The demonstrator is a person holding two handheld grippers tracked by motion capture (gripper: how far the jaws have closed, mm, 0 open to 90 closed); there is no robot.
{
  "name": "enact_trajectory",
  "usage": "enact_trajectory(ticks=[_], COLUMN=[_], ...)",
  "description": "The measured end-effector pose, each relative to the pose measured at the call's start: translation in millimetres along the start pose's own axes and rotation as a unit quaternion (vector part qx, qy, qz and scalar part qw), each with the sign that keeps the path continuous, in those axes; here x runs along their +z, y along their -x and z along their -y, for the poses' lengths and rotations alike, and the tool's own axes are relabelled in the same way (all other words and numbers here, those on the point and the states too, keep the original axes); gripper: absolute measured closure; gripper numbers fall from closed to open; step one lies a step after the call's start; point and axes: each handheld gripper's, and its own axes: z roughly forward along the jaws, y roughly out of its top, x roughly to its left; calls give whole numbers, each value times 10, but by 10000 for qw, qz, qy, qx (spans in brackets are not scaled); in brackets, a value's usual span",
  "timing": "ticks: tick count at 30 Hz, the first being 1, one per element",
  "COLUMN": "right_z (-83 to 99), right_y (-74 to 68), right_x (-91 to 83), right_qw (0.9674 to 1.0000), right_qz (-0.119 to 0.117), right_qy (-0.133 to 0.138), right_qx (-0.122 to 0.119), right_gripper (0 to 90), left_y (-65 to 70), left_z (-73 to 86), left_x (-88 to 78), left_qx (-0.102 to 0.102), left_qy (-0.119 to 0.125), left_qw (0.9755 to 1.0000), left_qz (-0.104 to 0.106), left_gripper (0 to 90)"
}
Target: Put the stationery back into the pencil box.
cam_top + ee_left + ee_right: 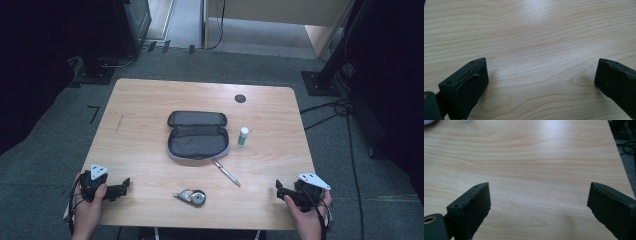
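Note:
An open dark pencil case [197, 135] lies in the middle of the wooden table [145, 100]. A small white and green bottle [243, 136] stands just right of it. A pen [226, 172] lies at the case's front right corner, and a correction tape dispenser [191, 196] sits near the front edge. My left gripper [125, 186] rests at the front left corner, open and empty [541, 70]. My right gripper [279, 189] rests at the front right corner, open and empty [539, 192]. Both are held by hands and are well apart from the objects.
A round dark cable hole [240, 98] sits at the table's back right. Grey carpet surrounds the table, with cables [340, 107] on the floor at right and dark stands at the back left and back right.

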Motion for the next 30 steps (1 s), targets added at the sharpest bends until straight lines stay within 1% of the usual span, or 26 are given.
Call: enact_trajectory(ticks=[2,4,7,10,13,15,21,23,25,27,30], right_z=[-28,-65,-145,-236,-324,-379,-540,-581,-615,-649,-680], right_y=[-12,-42,-128,-229,-337,-400,-551,-587,-615,-632,-646], right_x=[-51,-107,-185,-231,-237,-222,-150,-111,-65,1,105], right_qw=[9999,9997,9991,9977,9958,9944,9912,9904,9889,9878,9871], right_qz=[-73,-211,-282,-487,-662,-772,-1066,-1155,-1297,-1402,-1472], right_qy=[71,130,272,367,487,546,613,588,542,504,433], right_qx=[-6,19,-158,-295,-393,-468,-486,-488,-479,-460,-449], right_gripper=[90,134,142,186,216,246,289,336,378,400,421], left_y=[0,2,3,3,3,3,2,6,9,11,11], left_z=[-4,-4,-4,-5,-5,-5,-5,-6,-10,-12,-11], left_x=[5,7,7,7,7,7,5,9,12,14,14], left_qx=[-2,-9,-15,-16,-10,-8,26,24,46,57,67], left_qy=[12,14,15,17,13,14,1,16,11,15,17], left_qw=[10000,10000,10000,10000,10000,10000,10000,10000,10000,10000,10000], left_qz=[7,-2,-5,-5,-2,1,19,30,47,52,58], left_gripper=[0,0,0,0,0,0,0,0,0,0,0])
